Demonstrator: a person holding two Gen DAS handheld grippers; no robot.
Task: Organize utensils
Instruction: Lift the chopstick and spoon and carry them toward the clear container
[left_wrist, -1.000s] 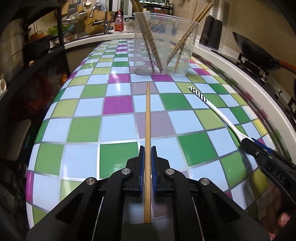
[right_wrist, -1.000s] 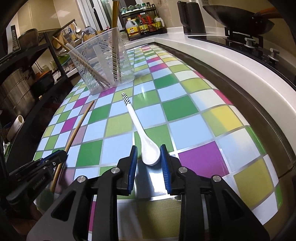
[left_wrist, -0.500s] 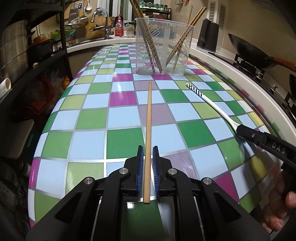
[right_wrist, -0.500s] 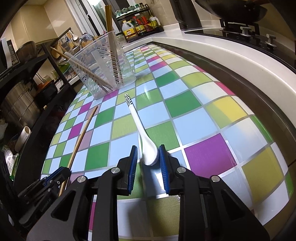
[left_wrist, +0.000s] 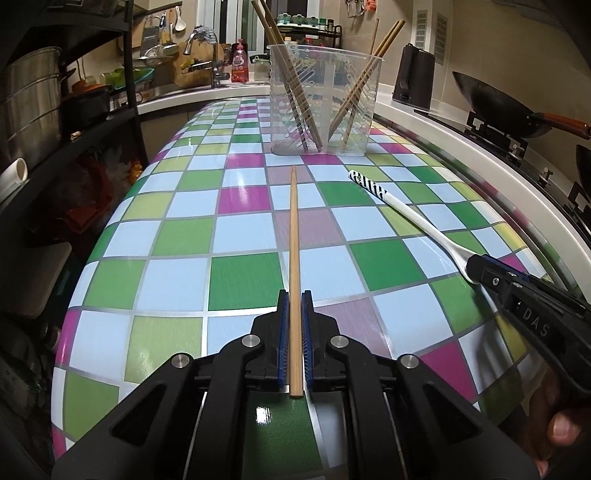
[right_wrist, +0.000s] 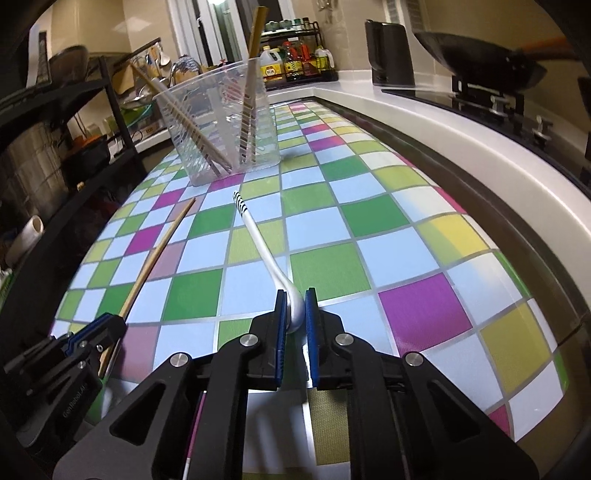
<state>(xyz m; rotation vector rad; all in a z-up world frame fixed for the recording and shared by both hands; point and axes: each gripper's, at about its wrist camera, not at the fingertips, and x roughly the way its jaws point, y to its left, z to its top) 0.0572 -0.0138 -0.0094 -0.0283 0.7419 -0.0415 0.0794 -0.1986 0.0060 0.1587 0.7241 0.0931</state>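
Wooden chopstick (left_wrist: 293, 258): lying on the checked desk (left_wrist: 177, 280), near end pinched in the left claw (left_wrist: 294, 314), tip towards the far edge.
White spoon (right_wrist: 266, 254): on the desk nearer the right edge; right claw (right_wrist: 294, 314) closing on its bowl.
Clear holder (left_wrist: 325, 99): at the far edge, several chopsticks already inside.
Remaining: both last pieces gripped but not lifted or binned.
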